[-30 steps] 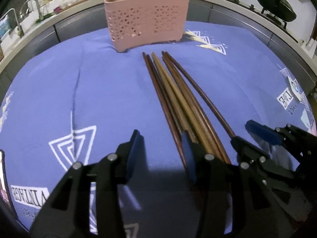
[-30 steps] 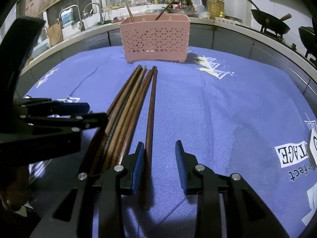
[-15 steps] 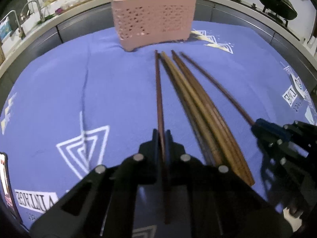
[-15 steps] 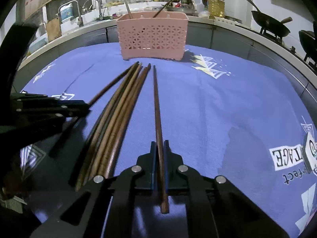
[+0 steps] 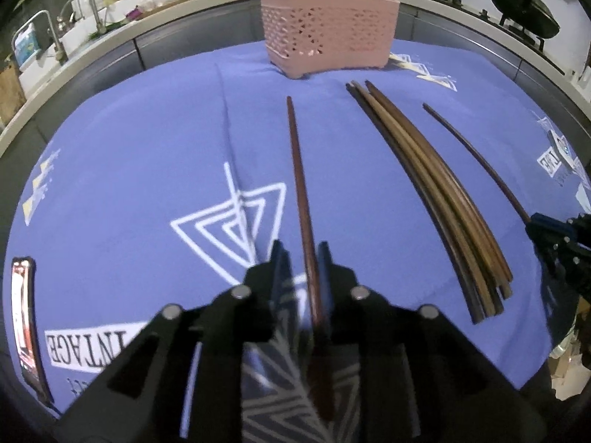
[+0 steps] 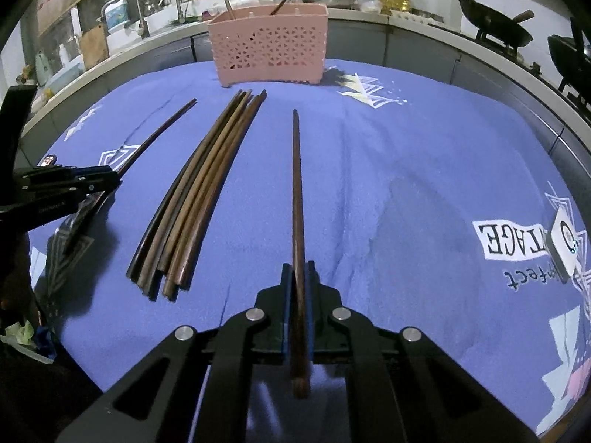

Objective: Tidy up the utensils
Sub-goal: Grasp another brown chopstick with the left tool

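Note:
My left gripper point(image 5: 301, 258) holds a dark brown chopstick point(image 5: 299, 170) pointing at the pink basket point(image 5: 328, 26); its jaws show a small gap on the left side of the stick. My right gripper point(image 6: 297, 277) is shut on another brown chopstick point(image 6: 296, 184), lifted above the cloth. A bundle of several chopsticks point(image 5: 428, 184) lies on the blue cloth between the two grippers; it also shows in the right wrist view point(image 6: 199, 192). The pink basket point(image 6: 269, 48) stands at the far edge with two sticks in it.
The blue printed tablecloth point(image 6: 424, 170) covers the table. A phone point(image 5: 24, 317) lies at its left edge. A sink and taps point(image 6: 147, 11) are behind, woks point(image 5: 521, 7) on a stove at the right. A small white box point(image 6: 565, 240) sits on the cloth's right.
Both grippers closed on a chopstick each and pulled them apart from the bundle, left one to the left, right one to the right, lifting them off the cloth.

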`<state>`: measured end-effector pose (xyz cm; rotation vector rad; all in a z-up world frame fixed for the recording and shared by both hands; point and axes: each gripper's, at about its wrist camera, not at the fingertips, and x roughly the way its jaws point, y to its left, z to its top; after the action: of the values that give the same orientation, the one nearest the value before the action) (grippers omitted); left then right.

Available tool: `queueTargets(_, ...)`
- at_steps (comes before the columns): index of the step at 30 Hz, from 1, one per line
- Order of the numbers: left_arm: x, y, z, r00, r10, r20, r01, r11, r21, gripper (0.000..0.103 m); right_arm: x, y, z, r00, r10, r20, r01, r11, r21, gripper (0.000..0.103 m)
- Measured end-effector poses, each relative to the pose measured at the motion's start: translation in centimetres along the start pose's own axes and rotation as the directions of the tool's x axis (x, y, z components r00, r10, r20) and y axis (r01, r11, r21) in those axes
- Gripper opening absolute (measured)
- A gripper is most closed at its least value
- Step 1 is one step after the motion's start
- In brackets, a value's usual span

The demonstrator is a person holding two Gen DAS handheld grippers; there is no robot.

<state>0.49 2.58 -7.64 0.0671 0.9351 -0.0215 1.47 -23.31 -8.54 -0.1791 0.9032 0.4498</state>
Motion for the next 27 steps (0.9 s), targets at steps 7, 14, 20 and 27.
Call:
queueTargets(7,0.9,0.1,1.3,1.0,0.007,0.007,-0.007,1.0,0.016,0.03,1.7,-0.8,2.5,0.999,0.042,-0.031,-0.041,0.999,0.032,0.008)
queueTargets(14,1.9,-0.3,3.0,1.0,0.011,0.015,-0.012,0.999,0.035,0.03,4.1,-0.7,6.2,0.997,0.067,-0.04,-0.066,0.998,0.021,0.008)
queueTargets(20,3.1,-0.6,4.9,1.0,0.0,0.016,-0.001,0.998,0.059,0.03,5.7,-0.1,8.8,0.997,0.059,-0.043,-0.059,0.998,-0.017,0.008)
queueTargets(27,4.3,-0.1,6.9,0.999,-0.045,-0.005,0.045,0.997,0.063,0.041,6.8,0.2,10.6,0.997,0.062,-0.054,-0.064,0.997,-0.038,0.008)
